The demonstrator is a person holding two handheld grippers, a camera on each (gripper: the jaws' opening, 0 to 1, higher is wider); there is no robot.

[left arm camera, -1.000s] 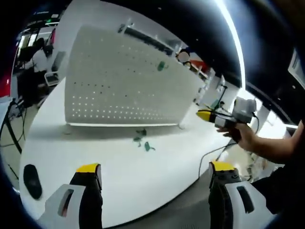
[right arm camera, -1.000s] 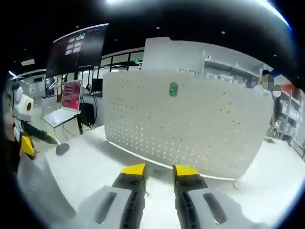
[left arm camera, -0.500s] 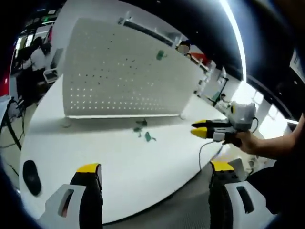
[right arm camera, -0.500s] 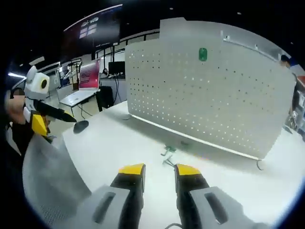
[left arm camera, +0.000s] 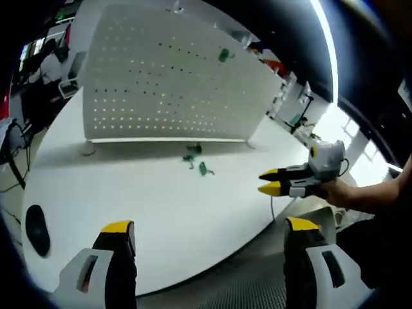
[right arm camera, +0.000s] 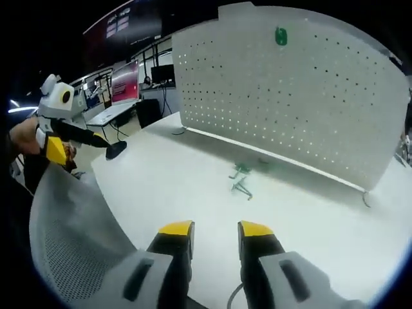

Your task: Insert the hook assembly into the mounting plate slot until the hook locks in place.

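A white pegboard mounting plate (left arm camera: 161,84) stands upright on the white table (left arm camera: 148,206), and it carries one green hook (left arm camera: 224,55) near its top. The same plate (right arm camera: 290,90) and mounted hook (right arm camera: 280,36) appear in the right gripper view. Two loose green hook pieces (left arm camera: 196,162) lie on the table in front of the plate, also seen as hook pieces (right arm camera: 241,180). My left gripper (left arm camera: 210,225) is wide open and holds nothing. My right gripper (right arm camera: 216,229) has a narrow gap between its jaws and is empty. It enters the left gripper view as the right gripper (left arm camera: 269,181), well short of the hooks.
A black mouse (left arm camera: 35,230) lies near the table's left edge. A grey mesh chair back (right arm camera: 71,238) is close under the right gripper. The left gripper (right arm camera: 74,145), held by a hand, shows at the left of the right gripper view. Desks, monitors and people fill the background.
Both views have tipped down toward the table. In the left gripper view the right gripper has come lower and further left over the table edge. The hooks lie where they were.
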